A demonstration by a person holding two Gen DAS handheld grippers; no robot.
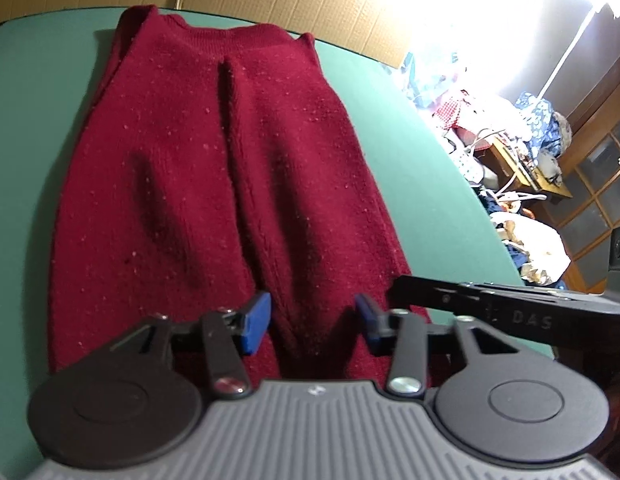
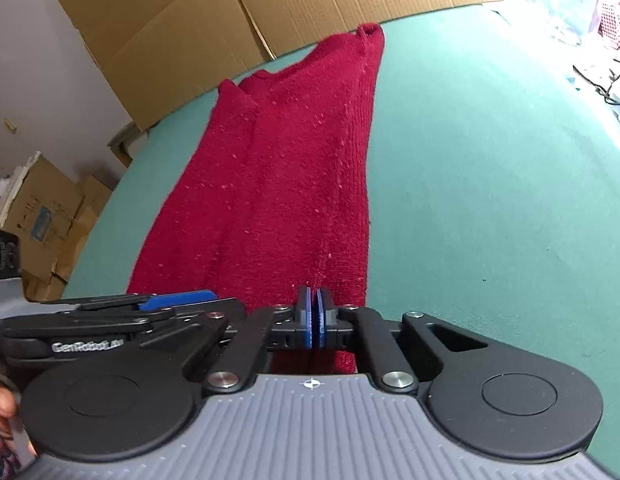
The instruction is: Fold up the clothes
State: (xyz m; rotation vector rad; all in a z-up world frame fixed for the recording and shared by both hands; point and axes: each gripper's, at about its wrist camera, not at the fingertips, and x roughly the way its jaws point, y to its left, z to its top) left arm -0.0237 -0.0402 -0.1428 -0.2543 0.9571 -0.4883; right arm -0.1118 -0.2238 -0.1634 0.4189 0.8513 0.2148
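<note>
Both grippers hover at the near hem of a dark red sweater (image 1: 214,168) spread lengthwise on a green table (image 1: 421,168), its collar at the far end near a wall of cardboard (image 2: 198,20). Left gripper (image 1: 311,322) stands with its blue pads plainly apart and a fold of the hem rising between them; the pads do not appear to press on the knit, so it holds nothing for certain. Right gripper (image 2: 313,320), just beside it at the sweater's right edge, has its blue pads pressed together; whether a pinch of the hem is caught in them cannot be told, since the cloth shows only beyond and beneath the tips. Sleeves already look tucked in, leaving a long narrow strip with a ridge running down its middle, so the step in hand is likely taking hold of the hem for the end-to-end fold. Next move calls for a firm, even grip at both bottom corners, then a level lift toward the collar. Clutter and boxes (image 2: 42,216) crowd the room beyond the table.
</note>
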